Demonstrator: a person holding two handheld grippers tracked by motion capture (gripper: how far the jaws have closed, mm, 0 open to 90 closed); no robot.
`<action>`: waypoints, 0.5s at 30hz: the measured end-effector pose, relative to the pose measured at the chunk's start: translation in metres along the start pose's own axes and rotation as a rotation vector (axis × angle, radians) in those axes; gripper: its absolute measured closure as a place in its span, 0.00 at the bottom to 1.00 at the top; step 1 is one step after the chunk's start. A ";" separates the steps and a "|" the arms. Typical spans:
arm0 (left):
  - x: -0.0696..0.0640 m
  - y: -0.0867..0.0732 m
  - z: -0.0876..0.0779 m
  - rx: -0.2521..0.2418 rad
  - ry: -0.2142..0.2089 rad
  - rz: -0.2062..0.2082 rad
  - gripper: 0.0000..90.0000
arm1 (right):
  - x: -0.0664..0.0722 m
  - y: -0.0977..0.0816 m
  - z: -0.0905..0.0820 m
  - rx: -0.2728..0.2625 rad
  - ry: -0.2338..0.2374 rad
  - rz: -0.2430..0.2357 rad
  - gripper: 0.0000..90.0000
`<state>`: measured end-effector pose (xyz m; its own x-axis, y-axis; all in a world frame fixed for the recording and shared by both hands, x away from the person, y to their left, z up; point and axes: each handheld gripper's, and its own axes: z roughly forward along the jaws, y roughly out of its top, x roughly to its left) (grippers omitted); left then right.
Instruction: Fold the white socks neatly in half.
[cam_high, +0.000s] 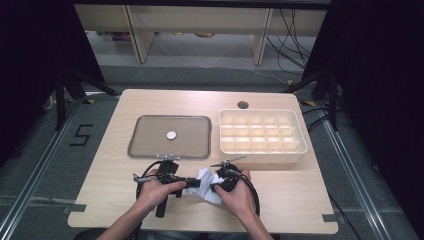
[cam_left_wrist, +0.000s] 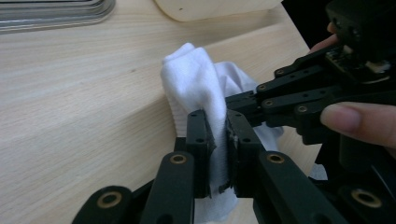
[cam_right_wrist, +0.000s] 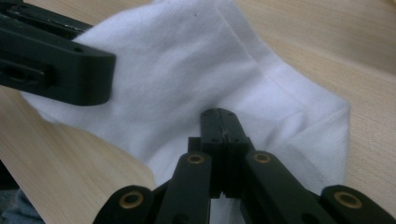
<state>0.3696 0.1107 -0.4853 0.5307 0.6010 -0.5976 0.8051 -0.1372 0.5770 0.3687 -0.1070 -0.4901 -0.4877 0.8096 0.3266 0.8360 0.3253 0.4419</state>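
White cloth (cam_high: 206, 183) lies bunched at the near edge of the table (cam_high: 280, 200) between both hands from above, while the left gripper (cam_left_wrist: 218, 135) view shows its jaws clamped on a fold (cloth squeezed thin), and the right gripper (cam_right_wrist: 223, 128) view shows its jaws shut tight against the fabric.

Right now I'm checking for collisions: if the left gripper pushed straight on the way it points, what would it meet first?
The left gripper is shut on the white cloth. Just past that fold the right gripper crosses its line, so it would probably hit that first, though depth is hard to judge.
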 end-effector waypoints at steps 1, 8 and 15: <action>-0.001 0.000 0.000 -0.001 -0.011 -0.003 0.89 | 0.000 0.000 0.000 -0.007 0.009 -0.008 1.00; -0.007 0.002 0.002 -0.005 -0.039 0.004 0.89 | 0.002 0.000 -0.002 -0.013 -0.004 -0.010 1.00; -0.006 0.002 0.001 -0.008 -0.020 0.019 0.89 | -0.006 0.003 -0.042 -0.115 -0.041 -0.024 0.99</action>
<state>0.3683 0.1059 -0.4816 0.5515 0.5821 -0.5976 0.7926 -0.1423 0.5929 0.3636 -0.1309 -0.4554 -0.4946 0.8222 0.2816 0.7888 0.2886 0.5427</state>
